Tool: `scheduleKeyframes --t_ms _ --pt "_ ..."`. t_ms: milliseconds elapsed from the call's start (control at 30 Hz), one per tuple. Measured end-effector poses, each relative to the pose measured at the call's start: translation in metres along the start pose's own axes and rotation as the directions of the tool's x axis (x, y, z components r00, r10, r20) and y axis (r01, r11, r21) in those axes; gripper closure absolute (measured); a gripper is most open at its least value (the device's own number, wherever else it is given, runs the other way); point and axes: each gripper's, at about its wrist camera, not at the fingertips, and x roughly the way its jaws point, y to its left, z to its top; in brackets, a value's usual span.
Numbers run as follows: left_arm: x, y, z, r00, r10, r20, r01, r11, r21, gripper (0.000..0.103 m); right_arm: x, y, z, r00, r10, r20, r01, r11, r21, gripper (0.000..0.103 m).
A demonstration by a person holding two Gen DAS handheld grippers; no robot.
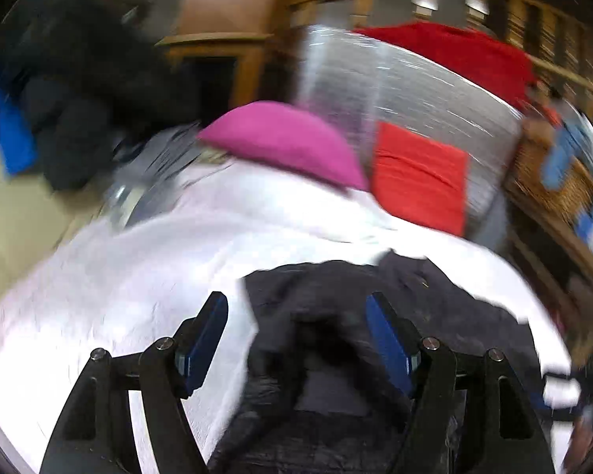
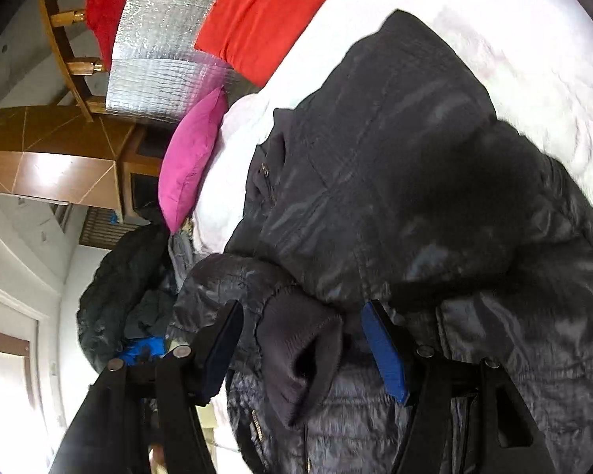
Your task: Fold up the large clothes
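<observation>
Each gripper, left gripper (image 1: 296,339) and right gripper (image 2: 302,345), has black angular linkage arms. Round silver pivot pins (image 1: 429,343) join them. Flat blue pads (image 1: 387,343) line the fingers.

Dark quilted jacket (image 2: 395,205), shiny, crumpled, lying on white bed (image 2: 514,39); ribbed cuff (image 2: 296,347) turned up.
</observation>
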Motion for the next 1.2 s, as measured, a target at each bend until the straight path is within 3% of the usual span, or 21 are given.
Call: scheduleKeyframes --t_ms 100,300,367,400,433,467,500,600,700,833,933,1033,1200 --pt "0.008 0.019 0.002 0.998 0.059 -0.025 -0.061 0.995 -0.078 0.030 0.008 0.003 -0.008 0.998 0.022 -0.062 -0.023 1.000 -0.013 0.036" --pt "0.037 0.020 -0.008 0.991 0.098 -0.095 -0.108 0.989 -0.102 0.030 0.045 0.013 -0.030 0.980 -0.098 -0.171 0.086 0.994 -0.073 0.036" --pt "0.045 0.018 -0.011 0.989 0.096 -0.110 -0.106 0.990 -0.091 0.030 0.057 0.012 -0.036 0.974 -0.102 -0.203 0.091 0.994 -0.061 0.036" --pt "0.048 0.016 -0.012 0.989 0.091 -0.119 -0.102 0.991 -0.083 0.030 0.062 0.016 -0.040 0.972 -0.099 -0.213 0.087 0.994 -0.067 0.037" --pt "0.051 0.015 -0.014 0.987 0.090 -0.129 -0.101 0.992 -0.075 0.030 0.064 0.021 -0.043 0.974 -0.104 -0.202 0.088 0.992 -0.088 0.046" --pt "0.053 0.014 -0.016 0.986 0.087 -0.140 -0.097 0.993 -0.070 0.030 0.063 0.027 -0.044 0.977 -0.122 -0.173 0.102 0.988 -0.120 0.054" --pt "0.055 0.014 -0.017 0.985 0.077 -0.153 -0.089 0.994 -0.070 0.030 0.061 0.032 -0.047 0.978 -0.149 -0.145 0.126 0.980 -0.156 0.071" --pt "0.058 0.012 -0.019 0.984 0.061 -0.168 -0.074 0.995 -0.069 0.030 0.054 0.047 -0.049 0.974 -0.225 -0.035 0.211 0.948 -0.238 0.083" --pt "0.055 0.010 -0.018 0.985 0.072 -0.158 -0.080 0.996 -0.048 0.030 0.044 0.065 -0.055 0.968 -0.248 0.049 0.250 0.914 -0.321 0.089" --pt "0.050 0.013 -0.015 0.988 0.065 -0.142 -0.075 0.995 -0.062 0.030 0.019 0.094 -0.061 0.961 -0.212 0.180 0.268 0.875 -0.403 0.090" --pt "0.047 0.012 -0.014 0.989 0.058 -0.133 -0.067 0.996 -0.066 0.030 -0.007 0.104 -0.052 0.929 -0.186 0.320 0.313 0.855 -0.414 0.090" --pt "0.047 0.002 -0.016 0.990 0.070 -0.126 -0.073 0.997 -0.023 0.030 -0.033 0.099 -0.029 0.879 -0.194 0.435 0.365 0.861 -0.353 0.090" --pt "0.054 -0.025 -0.024 0.988 0.073 -0.136 -0.063 0.995 0.078 0.030 -0.053 0.073 0.010 0.809 -0.256 0.529 0.426 0.875 -0.228 0.090"
